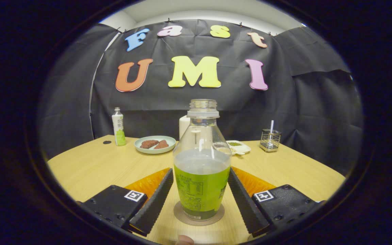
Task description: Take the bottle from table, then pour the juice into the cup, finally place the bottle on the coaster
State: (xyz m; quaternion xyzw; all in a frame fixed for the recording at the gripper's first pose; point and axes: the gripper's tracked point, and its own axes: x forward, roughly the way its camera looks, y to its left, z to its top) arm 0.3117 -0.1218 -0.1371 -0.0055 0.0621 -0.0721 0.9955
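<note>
Green-labelled bottle (201, 170) upright on coaster (198, 215), likely final placement | jaws flank it, contact unclear, grip state cannot tell | desk (90, 170)

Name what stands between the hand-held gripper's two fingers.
In the gripper view, the open bottle stands upright on the round coaster between the hand-held gripper's fingers, which flank it.

Two bottles (201, 163) (118, 126), one plate (155, 144), one coaster (198, 215)

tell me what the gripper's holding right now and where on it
The gripper flanks the bottle at its green label, on the coaster; whether the fingers press it cannot be told.
</note>
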